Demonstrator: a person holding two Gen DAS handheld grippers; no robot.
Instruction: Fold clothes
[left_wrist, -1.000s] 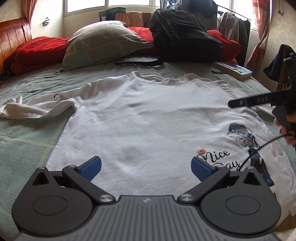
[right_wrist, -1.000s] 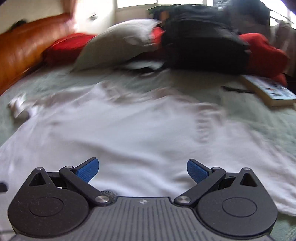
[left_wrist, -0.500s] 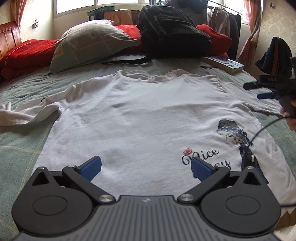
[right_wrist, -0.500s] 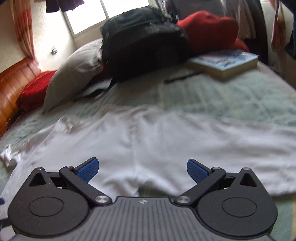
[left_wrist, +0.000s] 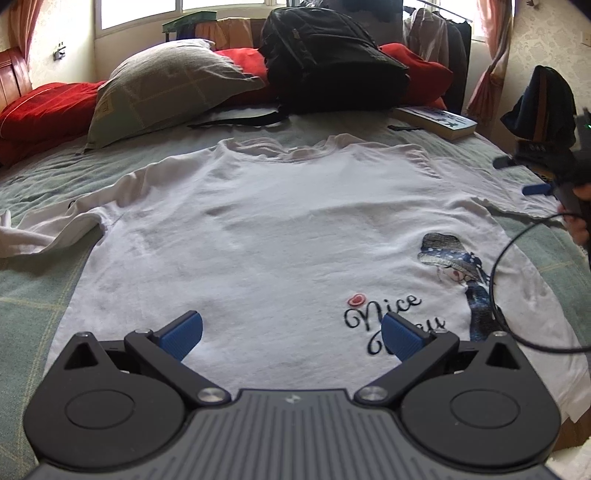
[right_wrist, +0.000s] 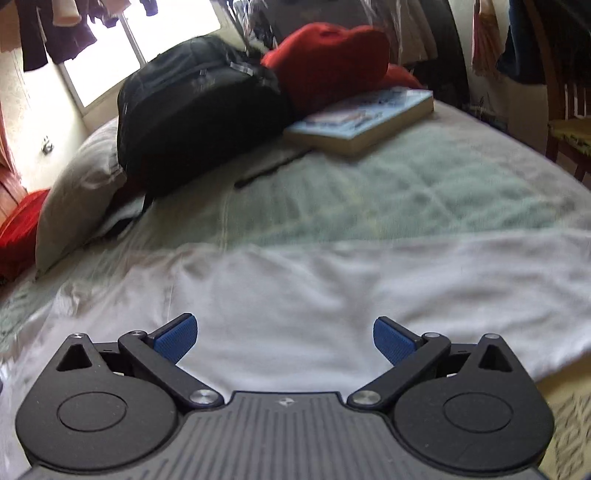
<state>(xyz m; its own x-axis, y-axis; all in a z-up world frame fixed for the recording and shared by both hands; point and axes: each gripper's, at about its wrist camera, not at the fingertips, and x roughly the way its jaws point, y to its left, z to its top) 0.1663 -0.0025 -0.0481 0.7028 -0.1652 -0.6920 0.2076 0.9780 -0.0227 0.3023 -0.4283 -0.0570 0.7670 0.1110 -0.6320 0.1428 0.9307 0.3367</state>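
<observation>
A white T-shirt (left_wrist: 280, 229) lies spread flat on the green bedspread, collar away from me, with a "Nice Day" print and a figure at its lower right. My left gripper (left_wrist: 291, 334) hovers open over the shirt's hem, nothing between its blue pads. In the left wrist view the right gripper (left_wrist: 517, 175) shows at the right edge, held by a hand above the shirt's right sleeve, its fingers apart. The right wrist view shows my right gripper (right_wrist: 283, 338) open over that white sleeve (right_wrist: 332, 295), empty.
A black backpack (left_wrist: 332, 62), a grey pillow (left_wrist: 162, 88) and red bedding (left_wrist: 40, 107) line the far side of the bed. A book (left_wrist: 436, 122) lies at the far right. A black cable (left_wrist: 498, 280) trails over the shirt's right side. The left sleeve (left_wrist: 44, 232) lies crumpled.
The left gripper pulled back a little toward the hem. The right gripper swung right, from over the shirt's body to over the right sleeve near the bed's edge. Both stayed open.
</observation>
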